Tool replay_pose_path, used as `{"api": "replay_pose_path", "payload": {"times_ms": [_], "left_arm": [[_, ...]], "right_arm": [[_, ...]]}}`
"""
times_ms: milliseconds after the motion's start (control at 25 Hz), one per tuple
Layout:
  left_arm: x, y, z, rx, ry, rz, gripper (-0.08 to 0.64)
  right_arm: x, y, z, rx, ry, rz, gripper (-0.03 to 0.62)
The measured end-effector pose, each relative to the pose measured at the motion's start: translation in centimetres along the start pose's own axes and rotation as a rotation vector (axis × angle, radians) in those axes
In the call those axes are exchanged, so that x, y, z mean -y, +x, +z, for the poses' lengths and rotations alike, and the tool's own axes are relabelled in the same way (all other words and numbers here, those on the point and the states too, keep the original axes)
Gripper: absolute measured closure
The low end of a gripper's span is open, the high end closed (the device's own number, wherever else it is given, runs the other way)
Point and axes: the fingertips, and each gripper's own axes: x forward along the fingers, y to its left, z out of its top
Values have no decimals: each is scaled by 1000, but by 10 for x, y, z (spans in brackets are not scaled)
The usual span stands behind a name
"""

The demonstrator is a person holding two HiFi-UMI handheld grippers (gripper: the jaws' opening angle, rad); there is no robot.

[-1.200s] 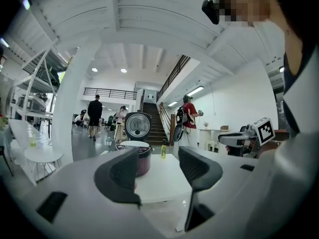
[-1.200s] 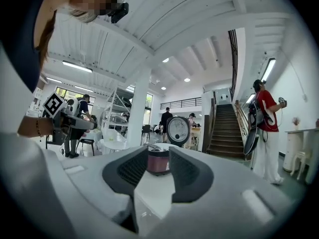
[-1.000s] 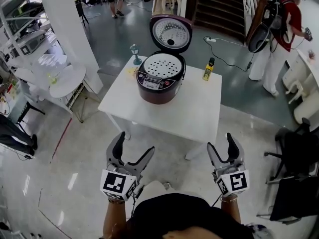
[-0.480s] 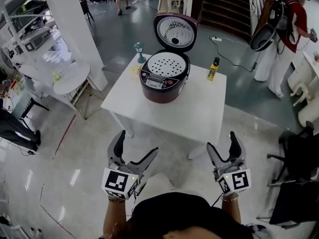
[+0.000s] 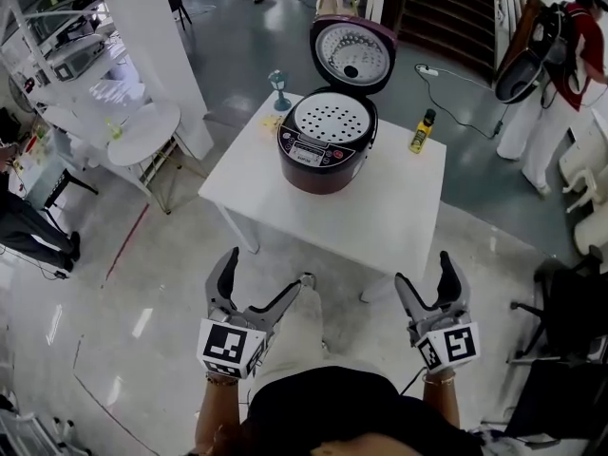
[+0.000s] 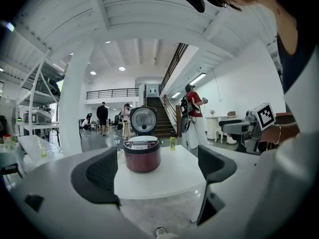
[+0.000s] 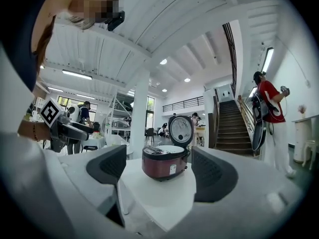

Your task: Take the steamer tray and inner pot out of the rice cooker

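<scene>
At upper centre, the perforated white steamer tray is sitting in the maroon rice cooker: probably light, rigid, best lifted by its rim. The left gripper and right gripper jaws have just been opening, empty.

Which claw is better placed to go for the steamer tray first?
Left, narrowly. Left claw and right claw have just been opening, empty, short of the table; the rice cooker holding the steamer tray sits nearer the left claw's side.
</scene>
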Motion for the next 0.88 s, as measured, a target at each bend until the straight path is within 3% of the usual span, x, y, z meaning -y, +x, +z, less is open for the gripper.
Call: {"api": "replay_pose_path", "payload": {"times_ms": [160,440,680,800,880], "left_arm": [[-13,16,-9,-32,-19,9,81],[-46,53,14,60,-18,60,81],[-61,107,30,69,26,-29,83],[-70,130,27,17,52,-46,83],[-81,147,38,50,55,-56,83]], "right_arm": [[5,22,5,25,10,20,201],[16,69,2,-23,-45,63,201],[36,110,12,7,-63,35,202],[45,132,22,21,-81,19,201],[51,147,26,16,-98,16,202]]}}
